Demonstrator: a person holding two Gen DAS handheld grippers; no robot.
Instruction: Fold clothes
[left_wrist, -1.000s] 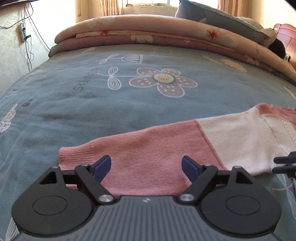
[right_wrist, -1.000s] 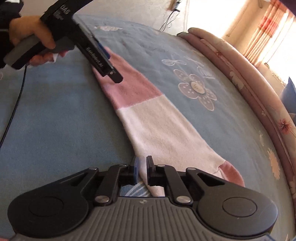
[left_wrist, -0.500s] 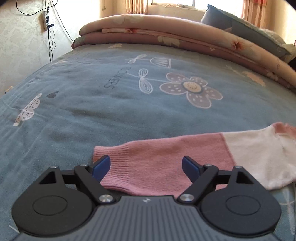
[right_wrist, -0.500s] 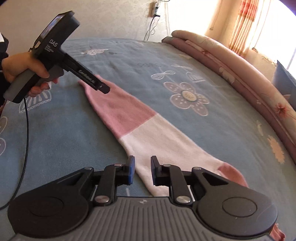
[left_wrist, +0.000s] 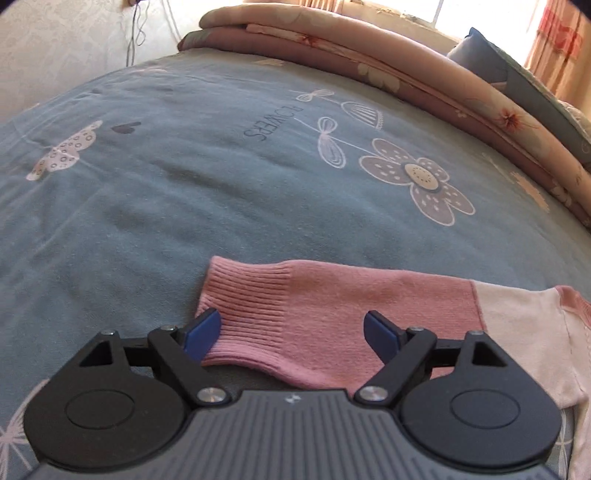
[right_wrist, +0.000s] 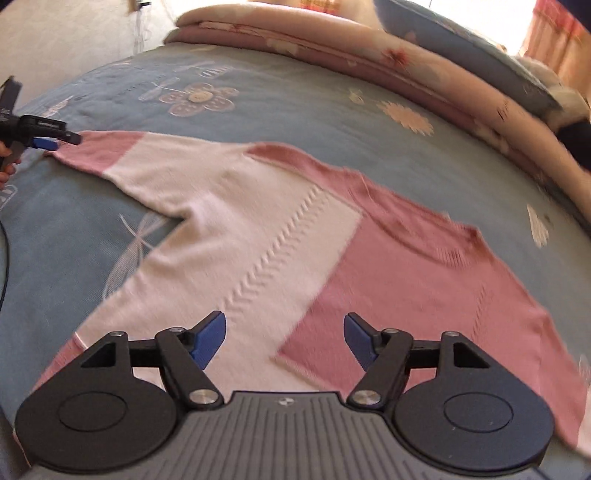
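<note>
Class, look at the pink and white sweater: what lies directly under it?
The sweater lies flat on the blue flower-print bedsheet, which shows all around it. The sheet beneath the knit is covered, so anything else there cannot be seen.

The right-wrist view is motion-blurred. The sweater's (right_wrist: 295, 229) near hem hides behind the gripper body; its right sleeve is cut off at the right.

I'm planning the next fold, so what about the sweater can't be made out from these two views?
- Sweater hem: right wrist view, hidden behind the right gripper body.
- Its far sleeve: same view, cut off by the right edge, motion-blurred.
- Cuff's near edge: left wrist view, hidden behind the left gripper.
</note>
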